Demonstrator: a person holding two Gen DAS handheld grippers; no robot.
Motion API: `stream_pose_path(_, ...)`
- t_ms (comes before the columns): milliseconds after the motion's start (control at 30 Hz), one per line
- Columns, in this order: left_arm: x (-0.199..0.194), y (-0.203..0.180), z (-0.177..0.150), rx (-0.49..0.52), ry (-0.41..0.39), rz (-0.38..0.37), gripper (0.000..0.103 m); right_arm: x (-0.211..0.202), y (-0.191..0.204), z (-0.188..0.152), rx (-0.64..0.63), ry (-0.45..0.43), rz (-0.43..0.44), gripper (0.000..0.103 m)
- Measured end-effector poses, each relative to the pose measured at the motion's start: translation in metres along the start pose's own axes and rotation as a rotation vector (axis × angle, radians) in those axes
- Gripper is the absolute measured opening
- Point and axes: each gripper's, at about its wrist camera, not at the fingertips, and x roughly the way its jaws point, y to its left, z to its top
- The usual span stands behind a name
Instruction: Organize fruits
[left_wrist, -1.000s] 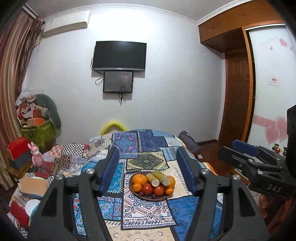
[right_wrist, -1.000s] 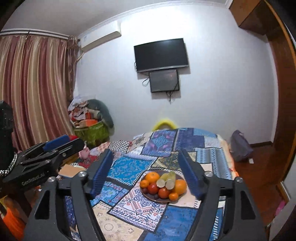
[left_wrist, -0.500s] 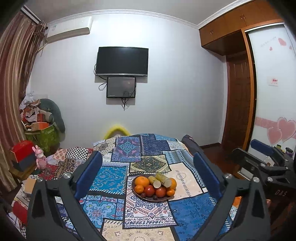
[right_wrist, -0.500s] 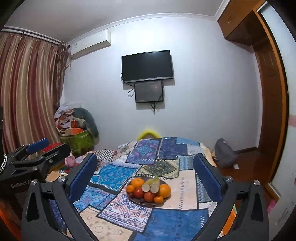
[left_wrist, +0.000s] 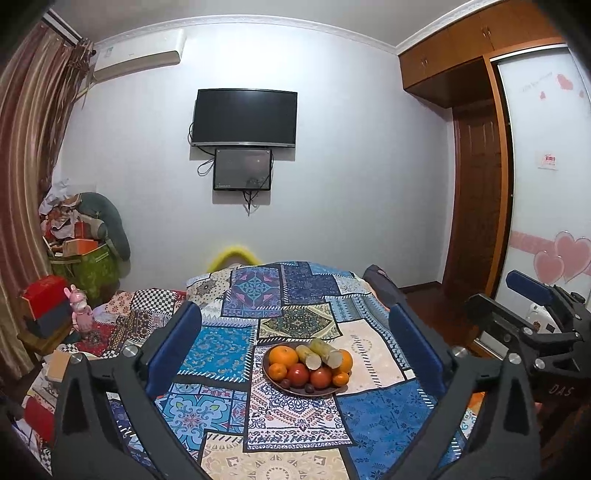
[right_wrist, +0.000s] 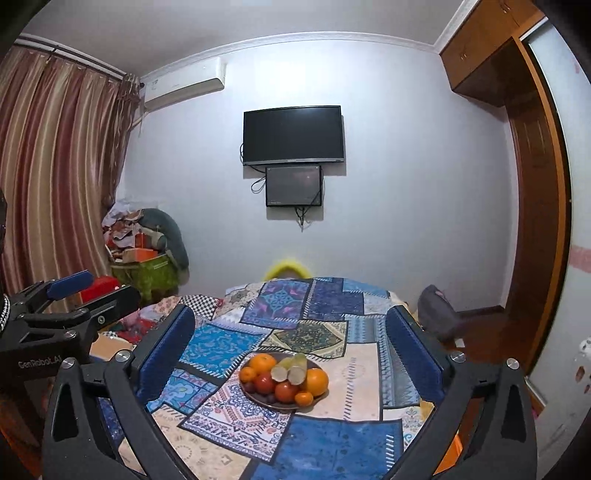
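Note:
A brown plate (left_wrist: 275, 384) of fruit sits on a table covered with a patchwork cloth (left_wrist: 295, 321). It holds oranges (left_wrist: 283, 355), red tomatoes (left_wrist: 297, 374), two pale green cane pieces (left_wrist: 325, 352) and small dark fruits. The plate also shows in the right wrist view (right_wrist: 255, 397). My left gripper (left_wrist: 295, 325) is open and empty, held well above and short of the plate. My right gripper (right_wrist: 290, 325) is open and empty too. Each gripper shows at the edge of the other's view.
A TV (left_wrist: 245, 118) hangs on the far wall. Cluttered boxes and a green bag (left_wrist: 86, 266) stand at the left by the curtain. A wooden door and wardrobe (left_wrist: 476, 206) are at the right. A dark bag (right_wrist: 437, 312) lies on the floor.
Both grippers have opened wide from a narrower gap. Both have pulled back and tilted down a little, so the plate looks smaller and more of the table shows.

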Motion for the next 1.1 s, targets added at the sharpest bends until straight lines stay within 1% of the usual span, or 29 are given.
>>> stream_pose_path(267, 0.0011, 0.0012, -0.0011, -0.006, 0.001, 0.007, 0.103, -0.0008, -0.0007, -0.0004, 0.001, 0.007, -0.002, 0.103)
stream_pose_path(533, 0.0004, -0.0015, -0.0035, 0.009, -0.001, 0.006, 0.103, -0.0013, 0.0004, 0.0003, -0.003, 0.009, -0.003, 0.103)
stream_pose_path(733, 0.0012, -0.0022, -0.0043, 0.007, 0.006, -0.001, 0.103, -0.0015, 0.0008, 0.0012, -0.006, 0.007, -0.007, 0.103)
stream_pose_path(833, 0.0036, -0.0025, -0.0036, 0.011, 0.022, -0.015, 0.103, -0.0015, 0.0008, 0.0012, -0.004, 0.007, -0.009, 0.103)
stream_pose_path(1100, 0.0082, 0.0009, -0.0056, -0.011, 0.034, -0.02, 0.103, -0.0004, -0.0018, 0.0003, 0.003, 0.008, -0.01, 0.103)
